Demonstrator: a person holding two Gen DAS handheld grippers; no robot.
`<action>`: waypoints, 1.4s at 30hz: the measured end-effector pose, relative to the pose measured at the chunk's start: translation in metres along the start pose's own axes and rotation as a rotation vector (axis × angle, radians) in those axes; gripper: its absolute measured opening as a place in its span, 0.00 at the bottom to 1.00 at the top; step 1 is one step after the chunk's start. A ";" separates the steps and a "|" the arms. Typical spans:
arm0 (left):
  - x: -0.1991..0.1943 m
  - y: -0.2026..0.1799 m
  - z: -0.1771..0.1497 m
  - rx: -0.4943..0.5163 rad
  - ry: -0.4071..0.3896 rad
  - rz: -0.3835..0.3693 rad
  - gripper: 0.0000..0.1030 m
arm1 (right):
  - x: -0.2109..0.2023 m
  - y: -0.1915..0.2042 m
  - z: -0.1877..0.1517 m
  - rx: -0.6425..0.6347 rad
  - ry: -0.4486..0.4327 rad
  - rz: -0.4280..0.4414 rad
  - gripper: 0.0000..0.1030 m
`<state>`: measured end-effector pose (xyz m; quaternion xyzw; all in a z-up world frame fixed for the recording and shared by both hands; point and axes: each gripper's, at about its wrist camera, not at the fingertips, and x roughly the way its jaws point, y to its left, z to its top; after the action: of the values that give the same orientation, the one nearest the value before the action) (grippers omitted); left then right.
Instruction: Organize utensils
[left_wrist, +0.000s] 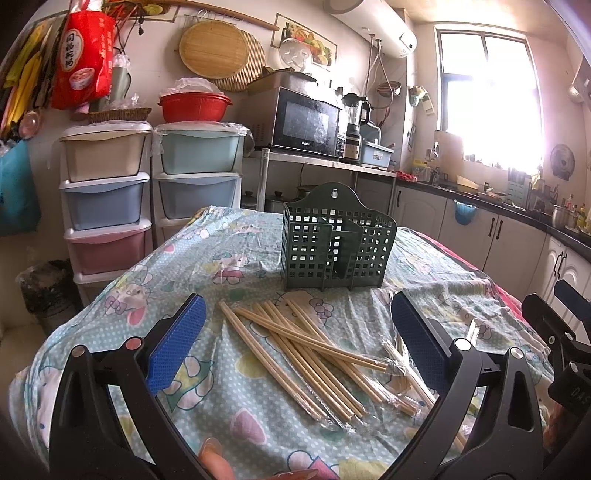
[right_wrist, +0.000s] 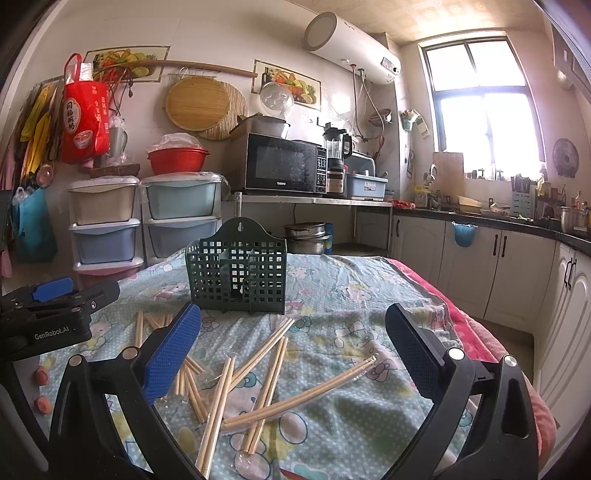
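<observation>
left claw (left_wrist: 295, 339) spread above chopsticks (left_wrist: 317, 354)

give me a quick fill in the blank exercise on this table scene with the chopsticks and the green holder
1. The chopsticks lie loose on the ____.
2. The green holder stands upright and holds ____ chopsticks.
3. The left gripper and the right gripper both have their jaws ____.
4. The pads on the fingers are coloured ____.

Missing words: tablecloth; no; open; blue

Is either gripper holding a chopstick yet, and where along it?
Nothing is held. Left gripper and right gripper are open above the chopsticks.
</observation>
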<state>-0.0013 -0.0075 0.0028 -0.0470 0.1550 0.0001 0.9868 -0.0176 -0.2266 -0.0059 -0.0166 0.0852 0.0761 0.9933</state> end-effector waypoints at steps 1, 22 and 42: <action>0.000 0.001 0.000 -0.001 0.000 -0.001 0.90 | -0.001 0.000 0.000 0.000 0.001 0.002 0.94; 0.031 0.038 0.007 -0.086 0.128 0.047 0.90 | 0.023 0.011 0.017 -0.060 0.092 0.153 0.94; 0.091 0.075 0.037 -0.169 0.290 -0.036 0.90 | 0.102 0.003 0.056 0.027 0.268 0.243 0.94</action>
<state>0.0952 0.0697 0.0030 -0.1323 0.2942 -0.0113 0.9465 0.0905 -0.2060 0.0318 -0.0029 0.2192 0.1916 0.9567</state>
